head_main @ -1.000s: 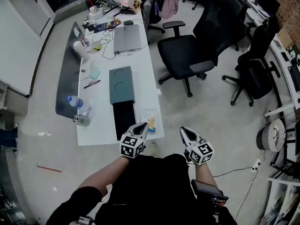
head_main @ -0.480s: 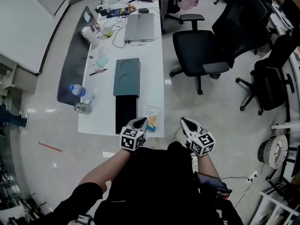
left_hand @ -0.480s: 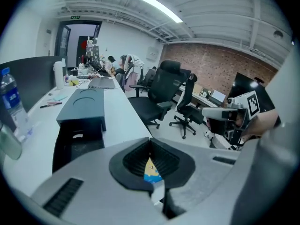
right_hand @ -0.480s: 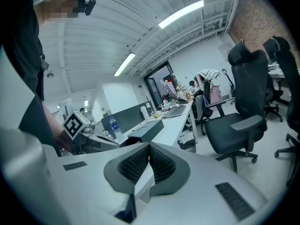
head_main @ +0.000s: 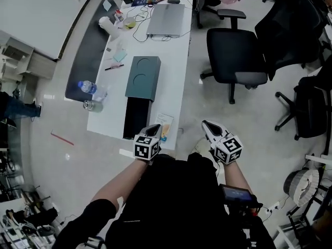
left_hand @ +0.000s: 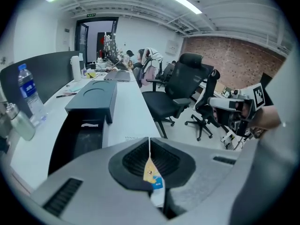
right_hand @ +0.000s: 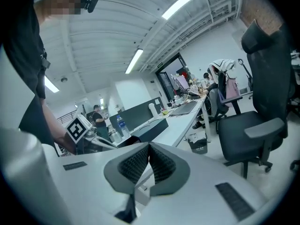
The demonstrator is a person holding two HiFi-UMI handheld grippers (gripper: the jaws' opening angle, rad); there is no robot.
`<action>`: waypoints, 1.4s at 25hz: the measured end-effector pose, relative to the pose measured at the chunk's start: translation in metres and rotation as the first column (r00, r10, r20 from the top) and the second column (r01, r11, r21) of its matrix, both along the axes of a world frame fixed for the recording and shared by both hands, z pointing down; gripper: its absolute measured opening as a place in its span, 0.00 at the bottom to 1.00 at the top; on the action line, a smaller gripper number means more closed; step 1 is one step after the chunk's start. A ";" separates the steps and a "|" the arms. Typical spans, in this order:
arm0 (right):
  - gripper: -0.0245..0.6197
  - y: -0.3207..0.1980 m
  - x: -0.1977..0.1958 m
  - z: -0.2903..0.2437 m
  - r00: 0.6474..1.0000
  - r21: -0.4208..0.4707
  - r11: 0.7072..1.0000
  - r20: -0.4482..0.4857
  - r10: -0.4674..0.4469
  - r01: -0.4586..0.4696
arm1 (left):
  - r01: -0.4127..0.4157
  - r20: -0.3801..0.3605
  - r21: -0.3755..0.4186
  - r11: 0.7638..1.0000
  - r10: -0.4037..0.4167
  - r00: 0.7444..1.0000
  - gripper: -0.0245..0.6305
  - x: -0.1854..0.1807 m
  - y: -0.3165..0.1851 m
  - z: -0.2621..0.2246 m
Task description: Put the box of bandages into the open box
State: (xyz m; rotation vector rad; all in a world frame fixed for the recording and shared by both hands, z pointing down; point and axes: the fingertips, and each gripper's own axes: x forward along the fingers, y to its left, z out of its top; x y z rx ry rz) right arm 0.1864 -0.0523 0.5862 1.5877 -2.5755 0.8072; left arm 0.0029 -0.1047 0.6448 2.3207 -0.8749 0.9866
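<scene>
Nearer the tabletop [head_main: 179,61] than before, left gripper [head_main: 154,127] beside the box of bandages [head_main: 166,124]; jaws closed, empty, as on right gripper [head_main: 207,124]; grasp not begun.

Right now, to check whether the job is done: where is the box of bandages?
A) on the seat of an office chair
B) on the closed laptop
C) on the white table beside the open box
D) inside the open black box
C: the head view shows the box of bandages lying on the white table, just beside the open box and not in it.
</scene>
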 end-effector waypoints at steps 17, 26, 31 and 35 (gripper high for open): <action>0.08 -0.001 0.006 0.024 0.990 -0.039 0.990 0.048 -0.131 0.133 | 0.078 0.291 -0.119 0.990 -0.040 0.956 0.60 -0.006 -0.010 0.068; 0.08 0.005 0.013 0.027 0.991 -0.056 0.991 0.059 -0.122 0.125 | 0.092 0.350 -0.166 0.982 -0.029 0.936 0.63 -0.009 -0.015 0.080; 0.08 0.007 0.012 0.029 0.990 -0.066 0.989 0.058 -0.128 0.132 | 0.101 0.343 -0.188 0.977 -0.031 0.939 0.63 -0.008 -0.012 0.081; 0.08 0.003 0.010 0.030 0.990 -0.071 0.988 0.054 -0.134 0.138 | 0.091 0.316 -0.183 0.979 -0.029 0.948 0.62 -0.004 -0.010 0.077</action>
